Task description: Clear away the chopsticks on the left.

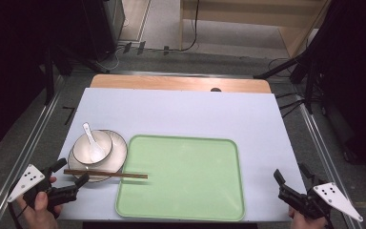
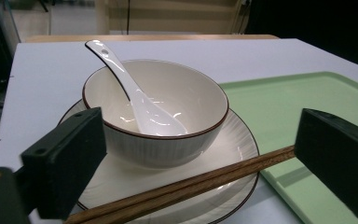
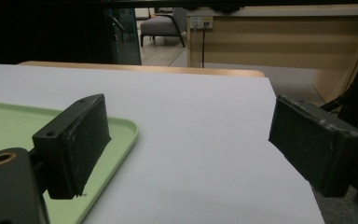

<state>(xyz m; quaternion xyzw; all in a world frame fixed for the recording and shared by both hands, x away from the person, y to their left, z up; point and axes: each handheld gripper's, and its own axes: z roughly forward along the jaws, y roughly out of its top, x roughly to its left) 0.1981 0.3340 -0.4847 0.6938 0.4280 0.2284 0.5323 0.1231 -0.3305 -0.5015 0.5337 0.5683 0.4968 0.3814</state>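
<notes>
From above, the pale green rectangular plastic tray (image 1: 181, 177) lies between the spread left hand-held gripper (image 1: 70, 173) and spread right hand-held gripper (image 1: 291, 175); the left gripper view shows brown wooden chopsticks (image 2: 182, 189) bridging tray and white ribbed plate (image 2: 233, 144); the right gripper view shows the tray's corner.

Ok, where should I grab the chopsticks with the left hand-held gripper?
Probably near their left end, coming in from the person's side. The chopsticks lie together across the plate rim, raised off the table, tips over the tray. The open left hand-held gripper already straddles that end.
</notes>
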